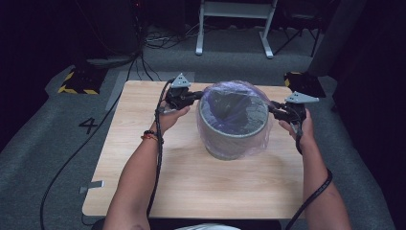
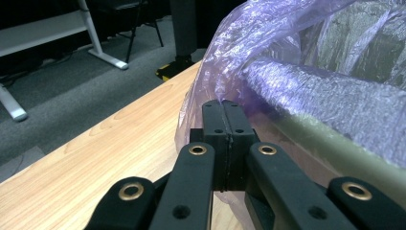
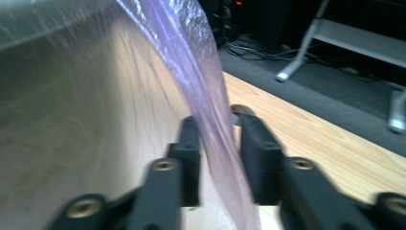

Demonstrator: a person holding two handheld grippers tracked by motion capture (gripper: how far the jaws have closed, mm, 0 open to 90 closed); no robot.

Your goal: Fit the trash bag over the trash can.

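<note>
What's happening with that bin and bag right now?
A person is fitting a purple plastic bag over a grey bin on the wooden table. The left hand-held gripper is shut on the bag's edge beside the rim. The right hand-held gripper has the bag's film between its jaws, which stand open. The bag is draped over the rim and down the outside.

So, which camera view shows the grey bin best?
The high view: the whole grey bin stands on the table, lined with the purple bag, rim and side both visible. The left gripper view shows a stretch of its rim under plastic. The right gripper view shows its blurred wall behind the bag.
</note>
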